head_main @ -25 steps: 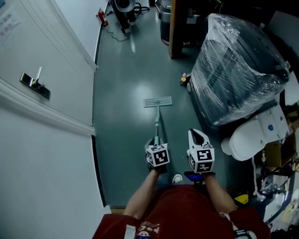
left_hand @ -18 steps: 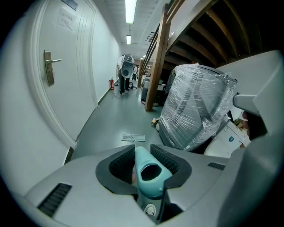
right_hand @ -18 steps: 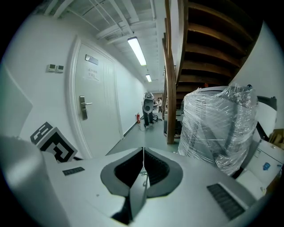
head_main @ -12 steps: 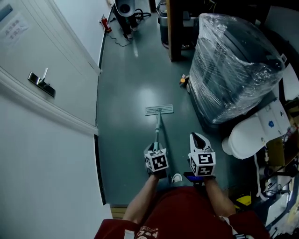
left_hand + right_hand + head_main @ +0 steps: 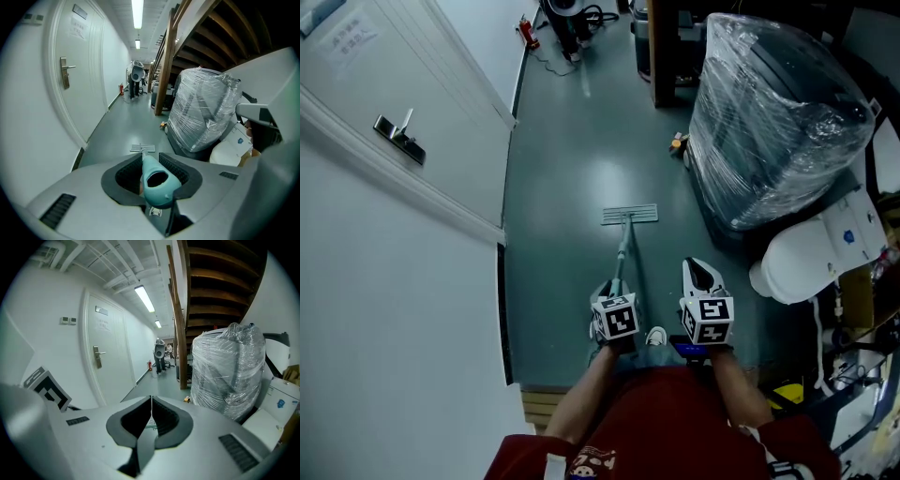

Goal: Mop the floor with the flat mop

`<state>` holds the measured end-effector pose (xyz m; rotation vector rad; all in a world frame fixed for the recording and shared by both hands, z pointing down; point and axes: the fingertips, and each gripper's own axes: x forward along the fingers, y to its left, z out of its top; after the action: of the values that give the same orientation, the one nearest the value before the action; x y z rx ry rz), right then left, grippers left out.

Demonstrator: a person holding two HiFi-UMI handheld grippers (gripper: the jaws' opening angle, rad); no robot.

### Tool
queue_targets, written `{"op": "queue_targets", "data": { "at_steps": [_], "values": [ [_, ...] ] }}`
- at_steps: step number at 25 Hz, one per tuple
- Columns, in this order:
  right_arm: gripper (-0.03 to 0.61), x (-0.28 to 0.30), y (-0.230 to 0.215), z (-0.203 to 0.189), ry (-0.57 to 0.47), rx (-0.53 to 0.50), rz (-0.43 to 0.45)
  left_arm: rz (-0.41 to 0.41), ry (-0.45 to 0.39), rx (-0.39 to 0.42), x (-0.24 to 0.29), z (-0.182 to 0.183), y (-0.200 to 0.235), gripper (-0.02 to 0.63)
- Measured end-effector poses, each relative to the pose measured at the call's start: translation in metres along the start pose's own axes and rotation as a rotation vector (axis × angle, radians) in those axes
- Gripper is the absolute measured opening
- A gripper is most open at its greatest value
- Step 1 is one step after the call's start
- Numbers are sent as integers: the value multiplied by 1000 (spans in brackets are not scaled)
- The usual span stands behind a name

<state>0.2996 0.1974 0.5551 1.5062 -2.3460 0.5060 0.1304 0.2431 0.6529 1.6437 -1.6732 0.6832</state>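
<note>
Just one flat mop point(image 5: 629, 215), gripped in left tongs point(image 5: 151, 165); right tongs point(image 5: 151, 401) closed, empty

**Flat mop gripped at its handle end, head down on the floor**

The flat mop point(image 5: 622, 251) has a thin pale pole, a teal grip point(image 5: 156, 182) with a hanging hole at its top end, and a narrow grey rectangular head point(image 5: 629, 215). The teal grip sits clamped between the fingers point(image 5: 123, 177) of the left gripper point(image 5: 150, 161), and its holed end pokes back past them. From the fingers the pole slopes forward and down. The head lies flat on the glossy grey-green floor point(image 5: 572, 169), well ahead of the fingertips, with its long side crosswise to the pole.
</note>
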Motion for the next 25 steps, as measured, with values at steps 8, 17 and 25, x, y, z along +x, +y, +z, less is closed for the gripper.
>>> {"op": "queue_targets", "data": {
  "at_steps": [8,17,25],
  "values": [
    [20,-19,38,-15,14,-3,-18,-38,3,23,-28,-27,14,126],
    [20,-40,132,-31,24,-49,-27,-85,7,19,-64,-69,76,126],
    [20,-59,168,-34,14,-63,-40,-112,19,50,-91,-95,86,126]
  ]
}}
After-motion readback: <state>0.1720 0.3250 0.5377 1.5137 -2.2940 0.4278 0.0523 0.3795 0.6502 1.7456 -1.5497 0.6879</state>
